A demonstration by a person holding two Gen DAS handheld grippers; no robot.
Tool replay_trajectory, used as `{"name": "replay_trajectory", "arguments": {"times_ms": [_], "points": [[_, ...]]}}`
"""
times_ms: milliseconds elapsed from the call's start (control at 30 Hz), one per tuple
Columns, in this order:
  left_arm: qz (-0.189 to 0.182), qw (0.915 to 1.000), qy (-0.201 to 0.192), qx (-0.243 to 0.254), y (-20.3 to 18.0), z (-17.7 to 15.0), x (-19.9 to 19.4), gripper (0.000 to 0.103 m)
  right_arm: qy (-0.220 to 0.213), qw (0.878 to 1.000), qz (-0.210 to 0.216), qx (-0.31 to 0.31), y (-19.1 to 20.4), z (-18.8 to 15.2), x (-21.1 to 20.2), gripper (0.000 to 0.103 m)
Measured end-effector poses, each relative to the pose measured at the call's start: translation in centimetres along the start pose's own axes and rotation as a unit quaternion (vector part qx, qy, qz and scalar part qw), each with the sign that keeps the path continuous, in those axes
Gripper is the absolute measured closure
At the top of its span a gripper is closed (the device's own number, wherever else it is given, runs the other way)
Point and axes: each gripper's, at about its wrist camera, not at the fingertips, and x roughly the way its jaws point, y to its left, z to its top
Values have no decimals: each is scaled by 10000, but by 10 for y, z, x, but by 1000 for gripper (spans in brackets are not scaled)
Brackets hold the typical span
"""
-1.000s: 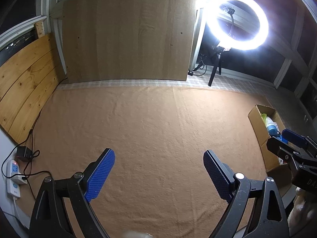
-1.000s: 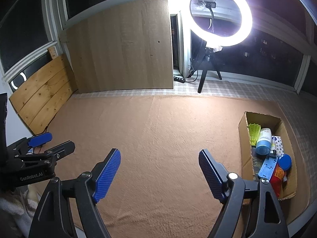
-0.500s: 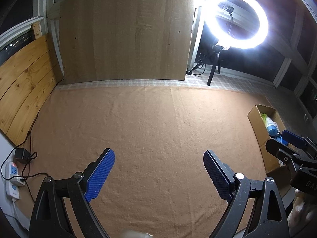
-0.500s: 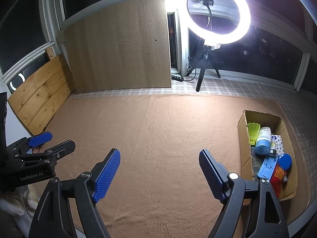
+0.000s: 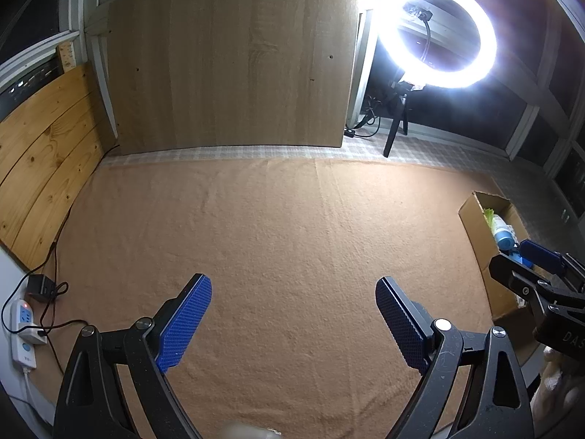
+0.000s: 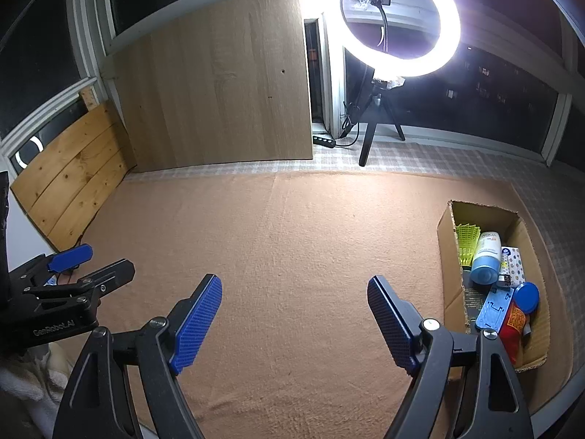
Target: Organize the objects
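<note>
A cardboard box (image 6: pixel 448 241) sits at the right edge of the tan blanket (image 6: pixel 292 241). It holds a yellow shuttlecock (image 6: pixel 466 241), a white bottle with a blue cap (image 6: pixel 486 261), a blue lid (image 6: pixel 526 296), a red packet (image 6: pixel 513 325) and other small items. My right gripper (image 6: pixel 294 301) hovers open over bare blanket, left of the box, nothing between its blue pads. My left gripper (image 5: pixel 294 301) is likewise open and empty over the blanket. The box (image 5: pixel 479 234) shows at the right of the left wrist view, partly hidden by the other gripper.
A lit ring light on a tripod (image 6: pixel 398 18) stands at the back beyond the blanket. A wooden board (image 6: pixel 219 98) leans on the rear wall and planks (image 6: pixel 73 179) line the left. A power strip with cables (image 5: pixel 23 329) lies at the left edge.
</note>
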Motion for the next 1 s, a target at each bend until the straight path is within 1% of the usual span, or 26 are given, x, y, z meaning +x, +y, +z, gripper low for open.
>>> {"name": "replay_trajectory", "arguments": {"times_ms": [700,833,1000], "points": [[-40,10000,46,8,2,-1,3,6,53,10000,-7,45,-2,-3,5,24],[-69,9999,-60,90,0,-2,2,6,84,9999,-2,68,-2,-3,7,24],[-41,9999,-19,106,1,-3,7,6,161,9998,1,69,-2,-5,14,24]]}}
